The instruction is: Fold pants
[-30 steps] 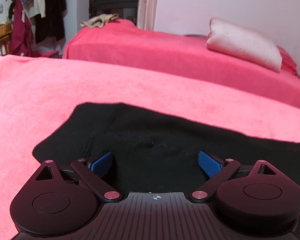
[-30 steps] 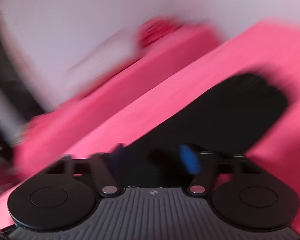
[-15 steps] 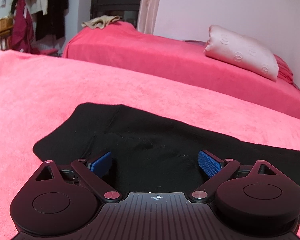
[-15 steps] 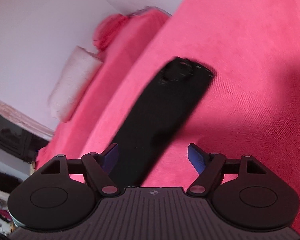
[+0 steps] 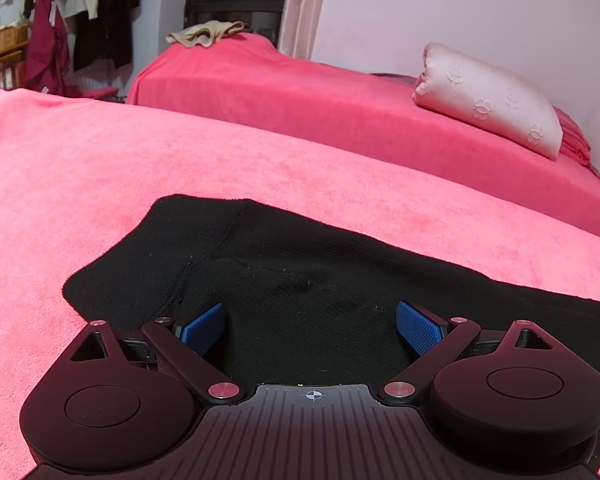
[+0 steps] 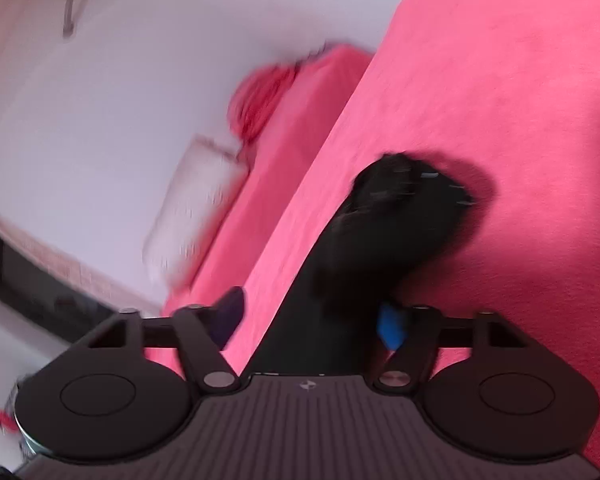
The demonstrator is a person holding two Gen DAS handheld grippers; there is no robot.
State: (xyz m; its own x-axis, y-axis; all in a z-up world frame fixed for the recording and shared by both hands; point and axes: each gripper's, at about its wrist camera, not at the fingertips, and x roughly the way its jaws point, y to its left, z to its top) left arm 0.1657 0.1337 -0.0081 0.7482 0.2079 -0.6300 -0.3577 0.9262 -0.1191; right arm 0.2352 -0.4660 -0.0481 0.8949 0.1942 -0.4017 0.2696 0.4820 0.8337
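Black pants lie flat on the pink bed cover, with the waist end near my left gripper. That gripper is open, its blue pads spread just above the waist fabric and holding nothing. In the blurred right wrist view the pant leg runs away from my right gripper, and its far cuff end is bunched up. The right gripper is open, with the leg fabric lying between its fingers.
A second bed with a red cover stands behind, with a pale pink pillow and a beige cloth on it. Clothes hang on the wall at the far left. White wall fills the back.
The left gripper has barely moved. The right gripper has swung fast along the pant leg, and the leg's far cuff end is now bunched and nearer.
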